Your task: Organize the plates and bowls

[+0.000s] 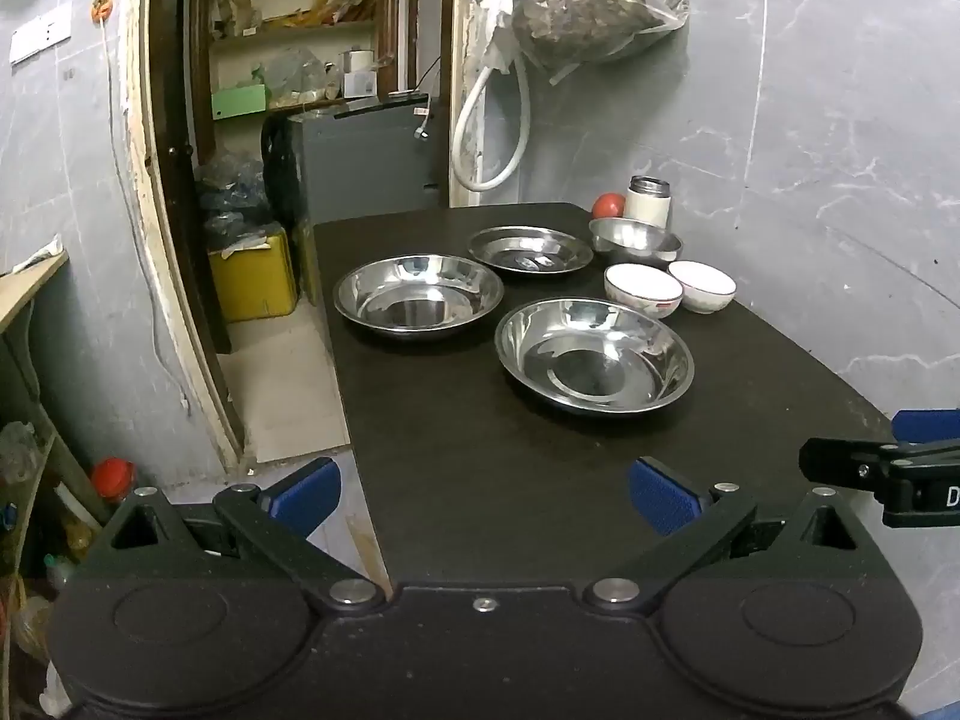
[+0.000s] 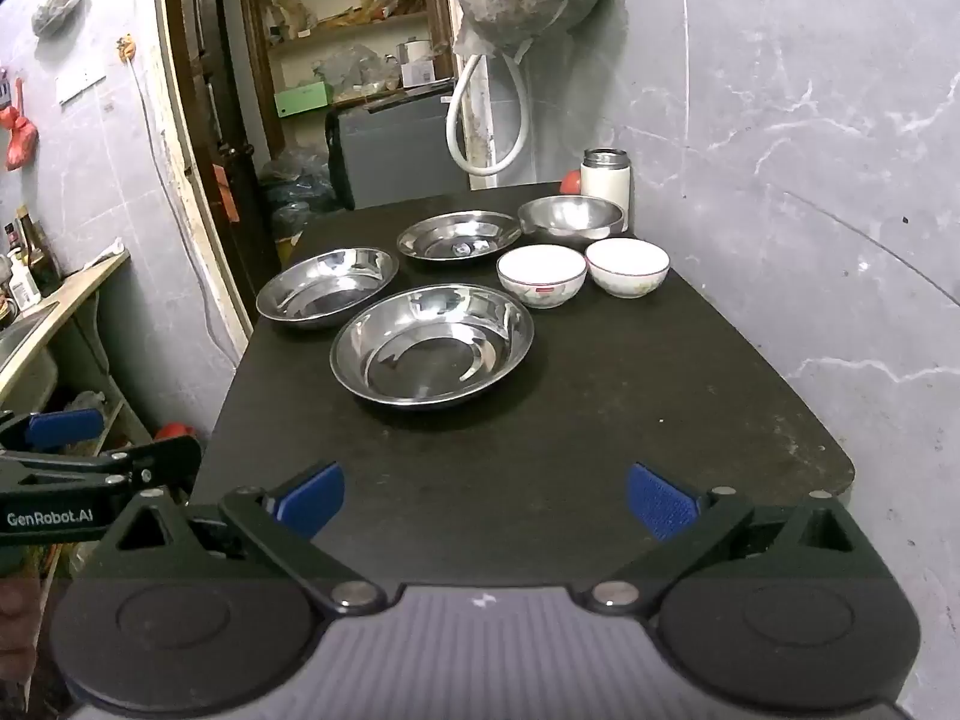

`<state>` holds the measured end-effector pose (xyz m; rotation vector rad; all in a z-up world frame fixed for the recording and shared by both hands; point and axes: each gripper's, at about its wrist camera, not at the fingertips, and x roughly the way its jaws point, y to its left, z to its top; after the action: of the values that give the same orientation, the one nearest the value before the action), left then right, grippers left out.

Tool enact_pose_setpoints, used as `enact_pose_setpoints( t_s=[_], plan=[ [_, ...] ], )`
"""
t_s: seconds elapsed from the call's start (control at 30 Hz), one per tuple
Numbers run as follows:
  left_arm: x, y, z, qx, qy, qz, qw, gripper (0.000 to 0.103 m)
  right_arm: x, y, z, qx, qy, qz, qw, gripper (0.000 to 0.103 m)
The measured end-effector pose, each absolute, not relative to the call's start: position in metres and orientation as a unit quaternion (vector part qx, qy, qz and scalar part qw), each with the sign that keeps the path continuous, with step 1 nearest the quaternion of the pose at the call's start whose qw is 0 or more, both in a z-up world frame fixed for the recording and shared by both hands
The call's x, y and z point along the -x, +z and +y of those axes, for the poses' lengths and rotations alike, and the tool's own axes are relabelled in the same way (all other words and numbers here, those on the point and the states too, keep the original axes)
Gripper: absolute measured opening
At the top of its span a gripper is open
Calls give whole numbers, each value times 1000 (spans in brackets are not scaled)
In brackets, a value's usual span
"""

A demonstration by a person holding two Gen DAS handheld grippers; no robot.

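Three steel plates lie on the dark table point(image 1: 456, 450): a near one point(image 1: 594, 356) point(image 2: 432, 345), a left one point(image 1: 418, 295) point(image 2: 327, 289) and a far one point(image 1: 530, 249) point(image 2: 459, 235). A steel bowl point(image 1: 635, 242) point(image 2: 570, 217) stands behind two white ceramic bowls point(image 1: 642, 290) point(image 1: 701, 286) point(image 2: 541, 275) point(image 2: 627, 267). My left gripper point(image 1: 483, 495) hangs open over the table's near left edge, holding nothing. My right gripper point(image 2: 486, 498) is open above the near end, well short of the plates.
A white flask point(image 1: 648, 198) point(image 2: 606, 180) and a red tomato point(image 1: 607, 205) stand at the table's far right corner by the grey wall. A doorway with shelves and a yellow box point(image 1: 252, 279) lies to the left. A counter with a sink point(image 2: 36, 324) stands at far left.
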<state>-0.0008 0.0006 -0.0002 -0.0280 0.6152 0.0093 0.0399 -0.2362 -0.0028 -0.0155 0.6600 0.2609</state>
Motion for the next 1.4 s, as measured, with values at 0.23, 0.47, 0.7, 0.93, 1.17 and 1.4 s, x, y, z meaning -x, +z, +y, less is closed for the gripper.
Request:
enact_pose_setpoints(
  t_s=[0.23, 0.47, 0.7, 0.93, 1.17, 1.4],
  plan=[
    [2, 4, -4, 8, 5, 299, 954, 102, -38, -2, -234, 10, 129, 324, 937, 103],
    [2, 4, -3, 8, 4, 298, 954, 102, -43, -4, -232, 11, 128, 324, 937, 103],
    [2, 5, -5, 9, 4, 298, 955, 102, -42, -3, -232, 11, 126, 324, 937, 103],
    [2, 5, -5, 9, 4, 298, 955, 102, -38, -2, -231, 13, 123, 324, 938, 103],
    [2, 5, -5, 10, 4, 298, 955, 102, -39, -2, -231, 13, 124, 324, 938, 103],
    [2, 5, -4, 9, 4, 298, 955, 102, -39, -2, -232, 13, 124, 325, 938, 103]
  ],
)
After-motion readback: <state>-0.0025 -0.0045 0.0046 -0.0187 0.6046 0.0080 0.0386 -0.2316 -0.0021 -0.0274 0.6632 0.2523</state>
